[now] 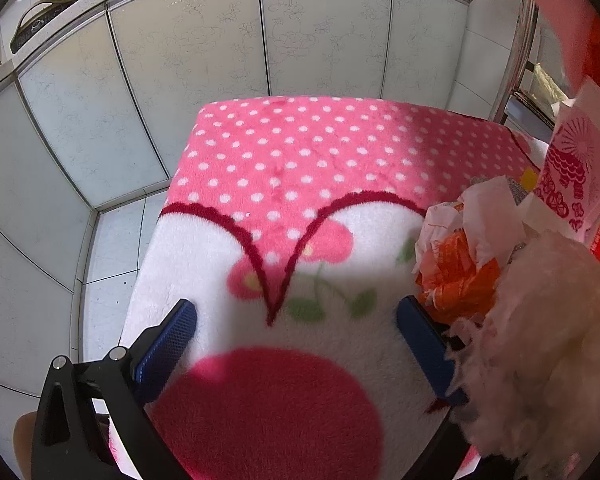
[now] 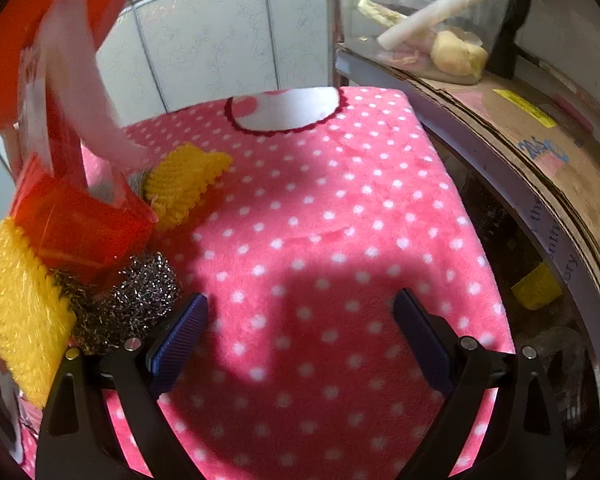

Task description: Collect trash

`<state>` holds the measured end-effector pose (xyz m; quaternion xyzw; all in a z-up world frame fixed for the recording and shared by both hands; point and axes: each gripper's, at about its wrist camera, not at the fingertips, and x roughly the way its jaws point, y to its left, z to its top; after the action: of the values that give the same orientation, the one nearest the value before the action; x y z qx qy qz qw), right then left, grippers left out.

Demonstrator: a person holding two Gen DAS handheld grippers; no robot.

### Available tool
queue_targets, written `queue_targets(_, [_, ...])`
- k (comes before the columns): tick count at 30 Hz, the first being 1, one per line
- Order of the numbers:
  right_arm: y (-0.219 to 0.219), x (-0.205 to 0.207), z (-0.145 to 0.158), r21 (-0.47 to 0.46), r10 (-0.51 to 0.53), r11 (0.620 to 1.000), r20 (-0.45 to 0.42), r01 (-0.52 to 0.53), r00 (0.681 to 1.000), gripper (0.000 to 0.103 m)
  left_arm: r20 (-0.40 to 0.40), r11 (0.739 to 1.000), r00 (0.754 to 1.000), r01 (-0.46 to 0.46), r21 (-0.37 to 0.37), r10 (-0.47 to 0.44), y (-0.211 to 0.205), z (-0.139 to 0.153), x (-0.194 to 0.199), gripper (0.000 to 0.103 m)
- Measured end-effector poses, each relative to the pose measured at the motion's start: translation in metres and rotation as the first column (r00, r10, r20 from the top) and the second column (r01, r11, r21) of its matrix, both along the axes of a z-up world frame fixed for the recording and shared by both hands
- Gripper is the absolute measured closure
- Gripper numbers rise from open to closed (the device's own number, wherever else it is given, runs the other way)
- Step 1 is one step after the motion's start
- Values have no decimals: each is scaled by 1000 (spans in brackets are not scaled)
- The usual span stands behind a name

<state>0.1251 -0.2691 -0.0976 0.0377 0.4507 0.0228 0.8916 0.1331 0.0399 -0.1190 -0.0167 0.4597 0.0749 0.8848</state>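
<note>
Trash heap sits at the right edge of the desk, both tools wide and empty

Left tool [image 1: 296,320] hovers just beside the crumpled paper and orange wrappers [image 1: 460,252] and a fluffy white wad [image 1: 548,332]. All look light, soft and squashy, so I'd pinch a fold. Right tool [image 2: 300,320] is near the steel wool [image 2: 140,292] and yellow scrubbers [image 2: 184,184]; springy, grabs anywhere. The pink blanket [image 2: 340,220] is open in the middle, with a shelf [image 2: 500,120] close on the right.

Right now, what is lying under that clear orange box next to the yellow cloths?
The orange box rests on a steel wool scourer and overlaps a yellow cloth on the pink dotted blanket. Anything directly beneath the box is hidden.
</note>
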Motion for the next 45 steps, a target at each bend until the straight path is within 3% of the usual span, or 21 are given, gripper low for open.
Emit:
queue_targets(4, [-11,-3,4,62,-15,998,-6,15,1000,8,0,1000,1000,0,0,0,0,0,0,5])
queue_targets(10, [-16,-8,8,-1,-10,1000,-24,10,1000,8,0,1000,1000,0,0,0,0,0,1,5])
queue_targets(15, [-25,-5,3,23,-19,1000,-48,20,999,8,0,1000,1000,0,0,0,0,0,1,5])
queue_targets(20, [-10,0,-1,-87,-12,996,-70,6,997,7,0,1000,1000,0,0,0,0,0,1,5])
queue_targets(45, [-8,4,-5,-91,-14,996,-64,8,998,3,1,1000,1000,-1,0,1,-1,0,1,5])
